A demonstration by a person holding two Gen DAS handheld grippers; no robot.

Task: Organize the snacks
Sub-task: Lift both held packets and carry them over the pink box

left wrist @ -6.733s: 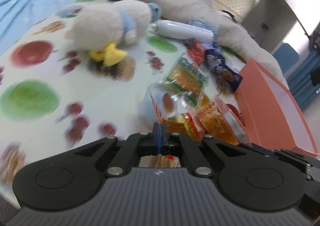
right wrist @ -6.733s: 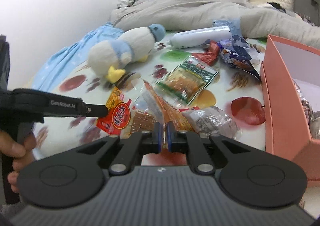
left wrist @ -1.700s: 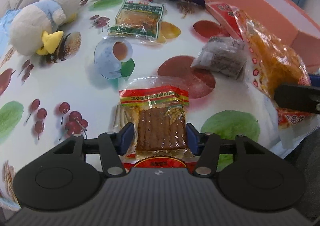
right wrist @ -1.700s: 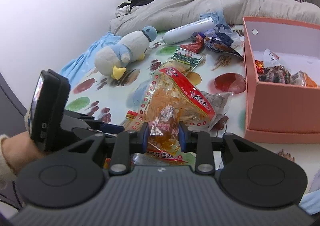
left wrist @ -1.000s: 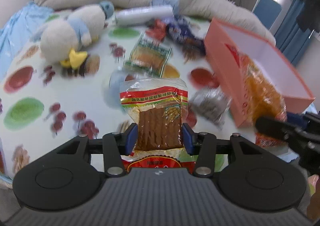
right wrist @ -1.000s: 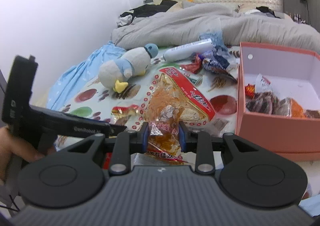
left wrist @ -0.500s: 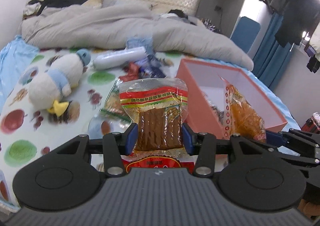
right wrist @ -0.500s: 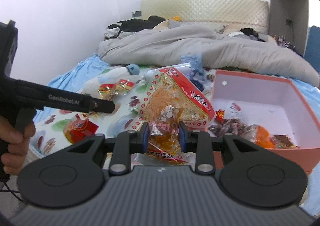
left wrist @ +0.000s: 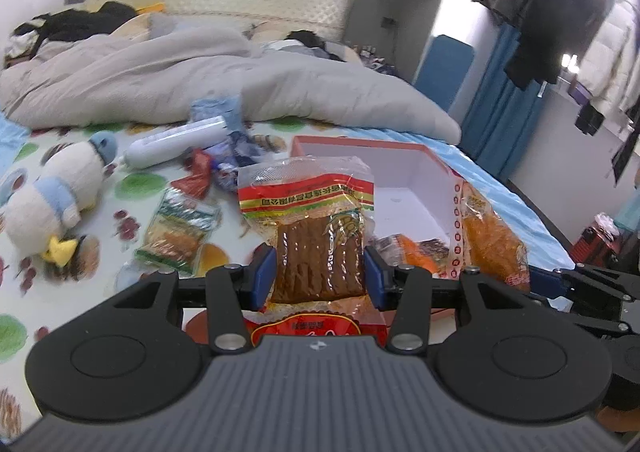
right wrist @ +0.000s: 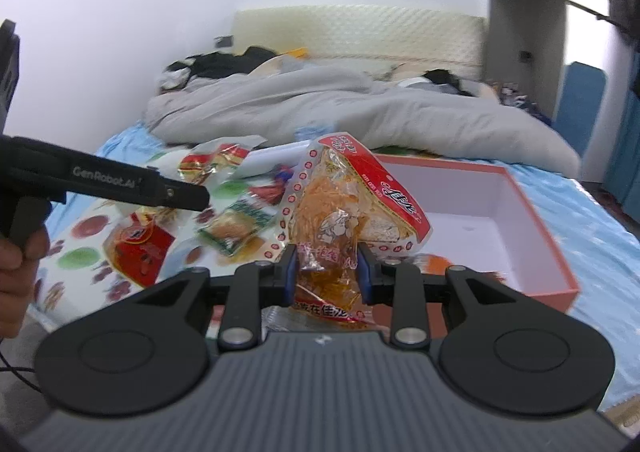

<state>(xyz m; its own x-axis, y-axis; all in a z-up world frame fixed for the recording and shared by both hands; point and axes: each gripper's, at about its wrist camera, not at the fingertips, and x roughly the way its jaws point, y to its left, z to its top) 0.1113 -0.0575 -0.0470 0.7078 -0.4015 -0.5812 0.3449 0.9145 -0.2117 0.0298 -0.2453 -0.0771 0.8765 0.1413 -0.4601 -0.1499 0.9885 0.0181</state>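
My left gripper (left wrist: 320, 276) is shut on a clear packet of brown snack sticks with a red and yellow band (left wrist: 316, 228), held up above the bed. My right gripper (right wrist: 326, 274) is shut on an orange snack bag with a red top (right wrist: 344, 204); that bag also shows at the right of the left wrist view (left wrist: 488, 240). Both are held near the open pink box (right wrist: 532, 204), which also shows in the left wrist view (left wrist: 360, 144) and has a few snacks inside. More snack packets lie on the bedsheet, among them a green one (left wrist: 180, 232).
A plush penguin (left wrist: 56, 196) and a white tube (left wrist: 176, 142) lie on the fruit-print sheet. A grey duvet (left wrist: 160, 80) is heaped at the back. The left gripper and hand (right wrist: 24, 244) show at the left of the right wrist view.
Both grippers have risen higher above the bed with their packets and moved toward the pink box. The view now takes in the whole room.
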